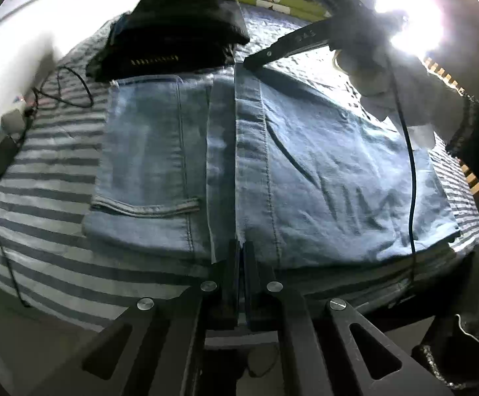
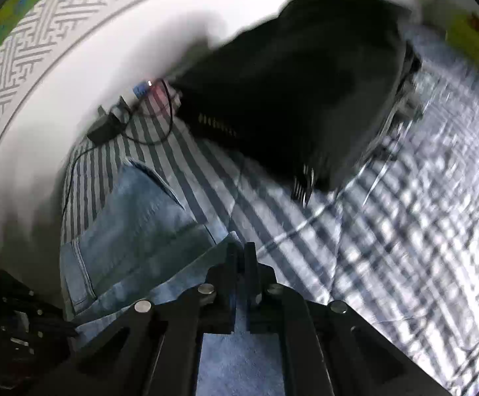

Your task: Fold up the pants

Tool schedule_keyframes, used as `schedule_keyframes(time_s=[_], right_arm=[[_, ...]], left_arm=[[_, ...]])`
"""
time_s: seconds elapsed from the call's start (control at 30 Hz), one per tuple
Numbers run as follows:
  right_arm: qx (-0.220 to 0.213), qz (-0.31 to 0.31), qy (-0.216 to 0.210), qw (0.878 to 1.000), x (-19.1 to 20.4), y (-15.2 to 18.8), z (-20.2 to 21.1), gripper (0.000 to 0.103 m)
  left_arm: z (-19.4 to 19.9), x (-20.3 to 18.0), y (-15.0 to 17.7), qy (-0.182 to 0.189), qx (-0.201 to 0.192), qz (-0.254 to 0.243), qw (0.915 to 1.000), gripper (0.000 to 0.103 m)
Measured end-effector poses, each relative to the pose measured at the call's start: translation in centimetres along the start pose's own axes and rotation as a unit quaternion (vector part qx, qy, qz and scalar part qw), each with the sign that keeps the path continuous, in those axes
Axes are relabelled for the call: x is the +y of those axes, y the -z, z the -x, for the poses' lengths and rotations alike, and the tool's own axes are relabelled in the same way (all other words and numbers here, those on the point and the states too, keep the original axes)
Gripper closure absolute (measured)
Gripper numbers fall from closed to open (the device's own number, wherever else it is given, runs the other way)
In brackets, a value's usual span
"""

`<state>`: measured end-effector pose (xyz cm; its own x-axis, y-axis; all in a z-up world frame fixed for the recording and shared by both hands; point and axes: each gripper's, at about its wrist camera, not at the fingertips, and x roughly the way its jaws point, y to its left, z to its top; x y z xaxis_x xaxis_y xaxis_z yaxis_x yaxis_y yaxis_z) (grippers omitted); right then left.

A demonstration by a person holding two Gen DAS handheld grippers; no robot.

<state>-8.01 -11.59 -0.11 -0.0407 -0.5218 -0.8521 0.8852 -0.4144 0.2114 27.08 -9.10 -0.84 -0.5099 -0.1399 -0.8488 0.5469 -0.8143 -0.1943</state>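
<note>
The jeans (image 1: 266, 165) lie spread across the middle of the left wrist frame on the striped bedspread (image 1: 41, 198), already doubled over, and I judge the denim heavy, limp and not slippery. My left gripper (image 1: 241, 247) is pinched on the near edge at bottom centre. My right gripper (image 2: 241, 250) is clamped on a denim fold, so thick seams are the places I'd hold.
</note>
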Motion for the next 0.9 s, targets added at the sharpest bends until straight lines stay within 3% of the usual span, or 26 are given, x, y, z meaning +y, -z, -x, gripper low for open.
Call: schedule_keyframes(time_s=[0.1,0.2,0.3,0.43,0.5,0.6,0.67,0.73,0.8,0.9], right_arm=[[-0.034,0.005,0.003,0.999,0.5,-0.9,2.3,0.100],[-0.041,0.022,0.007,0.999,1.5,-2.1,2.4,0.100],[-0.029,0.030,0.011,0.999,2.4,-3.1,0.2,0.100],[0.023,0.038,0.059,0.997,2.6,-3.3,-3.6,0.098],[0.000,0.013,0.043,0.999,1.6,-3.3,-0.6,0.098],[-0.064,-0.016,0.049,0.997,-0.7,-1.9,8.6,0.092],[-0.106,-0.042,0.084,0.990,-2.5,1.4,15.6,0.079],[-0.128,-0.074,0.132,0.980,-4.4,7.4,21.5,0.078],[-0.129,-0.125,0.162,0.970,-6.4,13.7,24.8,0.078],[-0.116,-0.210,0.207,0.948,-9.5,23.8,26.5,0.078]], left_arm=[[1.8,0.4,-0.4,-0.006,-0.023,0.003,0.9997,0.102],[2.5,1.0,-0.5,-0.018,-0.028,0.005,0.9994,0.102],[2.0,2.0,-0.3,-0.026,-0.020,0.013,0.9994,0.102],[-0.7,3.6,0.2,-0.041,0.029,0.030,0.9983,0.101],[-0.4,3.7,0.4,-0.059,0.026,0.024,0.9976,0.101],[1.9,3.0,-0.1,-0.076,-0.002,0.013,0.9970,0.101],[3.2,1.7,-0.9,-0.074,-0.021,0.001,0.9970,0.101],[3.7,-0.4,-2.2,-0.058,-0.031,-0.015,0.9977,0.101],[3.2,-3.5,-3.6,-0.035,-0.032,-0.039,0.9981,0.101],[1.3,-10.9,-5.0,0.018,-0.030,-0.105,0.9939,0.101]])
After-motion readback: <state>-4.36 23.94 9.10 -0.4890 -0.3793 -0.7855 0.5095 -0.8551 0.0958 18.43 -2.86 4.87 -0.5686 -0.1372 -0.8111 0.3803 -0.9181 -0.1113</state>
